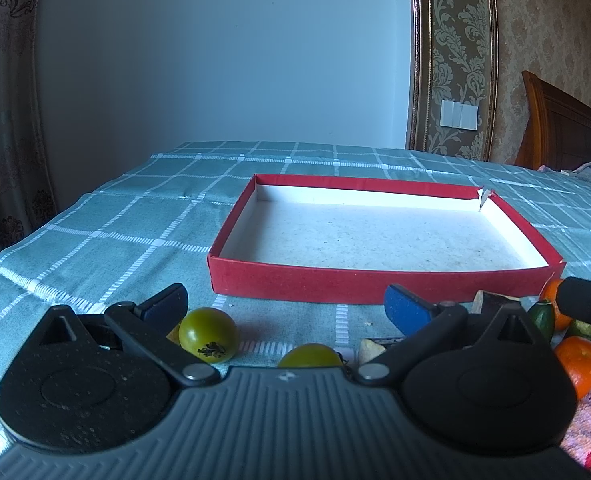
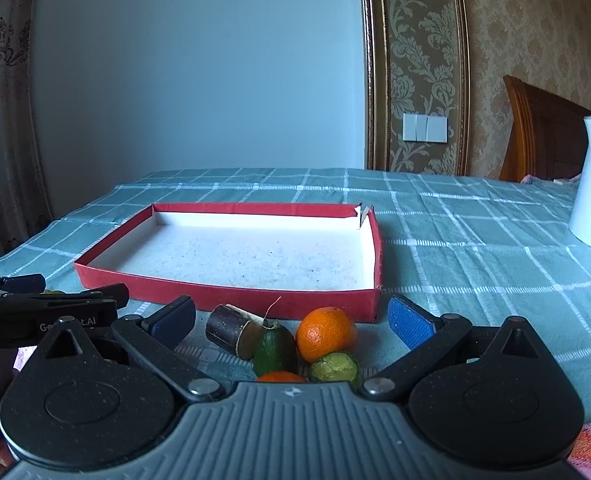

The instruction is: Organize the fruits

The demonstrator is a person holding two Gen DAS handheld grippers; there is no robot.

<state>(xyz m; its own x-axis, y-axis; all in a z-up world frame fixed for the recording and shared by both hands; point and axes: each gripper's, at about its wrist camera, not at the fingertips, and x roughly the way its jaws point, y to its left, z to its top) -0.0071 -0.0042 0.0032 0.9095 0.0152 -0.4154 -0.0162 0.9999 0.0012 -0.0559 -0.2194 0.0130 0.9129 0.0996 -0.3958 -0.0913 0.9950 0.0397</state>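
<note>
In front of the red box (image 2: 231, 300), on the near side of its front wall, the fruit lies loose on the checked cloth (image 2: 475, 264); the box floor is bare, so by the look of it nothing is sorted yet. Risks, as a judgement: the round fruits could roll off along the cloth if a finger nudges them sideways, esp. the orange (image 2: 326, 334), which sits touching or nearly touching its neighbours; the box wall is low, thin card w/ a torn far-right corner, so a gripper dragged over it could shove or tip the box; the two grippers work close together near the box front & could clash. Right gripper (image 2: 291, 320) is spread wide, holding nothing; the orange, a dark green fruit (image 2: 274, 349), a pale green fruit (image 2: 334, 367) & a brown stub (image 2: 231, 330) lie between its fingers, just short of the box front. Left gripper (image 1: 285, 312) is also spread, empty; one green tomato (image 1: 208, 334) lies just beside its left finger, another (image 1: 310, 356) between the fingers, both near the box's front-left corner.
</note>
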